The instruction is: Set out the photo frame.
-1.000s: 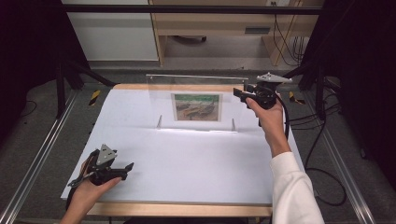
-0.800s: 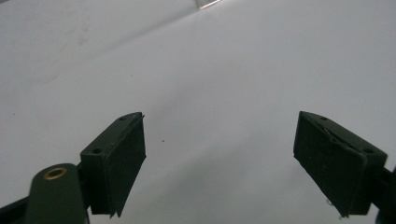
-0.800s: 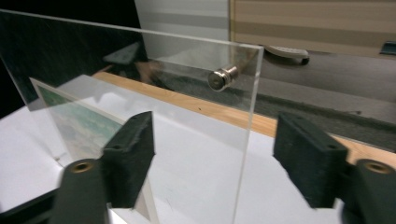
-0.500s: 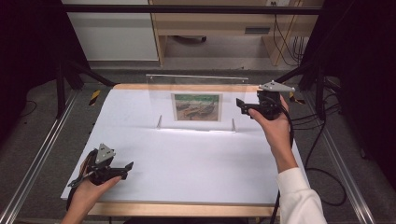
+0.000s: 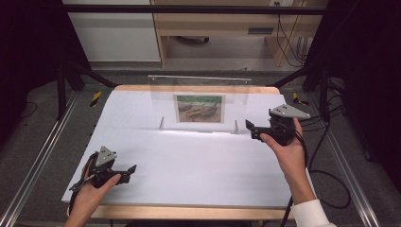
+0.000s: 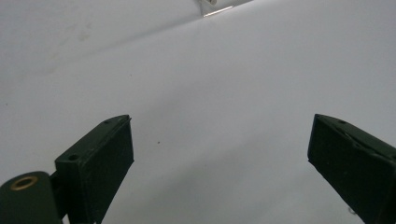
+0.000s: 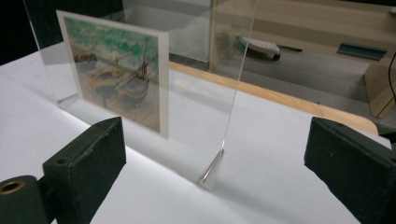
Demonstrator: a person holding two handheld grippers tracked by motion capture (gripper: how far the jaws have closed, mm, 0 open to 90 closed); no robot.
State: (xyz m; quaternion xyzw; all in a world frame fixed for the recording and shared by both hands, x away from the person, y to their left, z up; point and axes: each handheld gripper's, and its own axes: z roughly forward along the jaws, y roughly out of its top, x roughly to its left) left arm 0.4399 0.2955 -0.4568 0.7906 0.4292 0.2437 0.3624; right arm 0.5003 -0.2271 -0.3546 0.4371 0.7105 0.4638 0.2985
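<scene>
**Both tongs wide, picture stand untouched**

Your right gripper [image 5: 249, 130] hangs just beside the right end of the clear stand [image 5: 201, 101], which is upright on the white table [image 5: 198, 161] toward its far edge. The stand is the only holder here, and it carries one thing: a picture [image 5: 199, 108] of boats, set flat against its pane near the middle. In the right gripper view the jaws are spread wide with nothing between them, and the near corner of the stand [image 7: 219, 116] shows between them, farther off, with the picture [image 7: 116, 70] to its left. Your left gripper [image 5: 128, 171] sits low near the table's front left corner, well apart from the stand. Its jaws are also wide, over bare table [image 6: 224, 93].
</scene>
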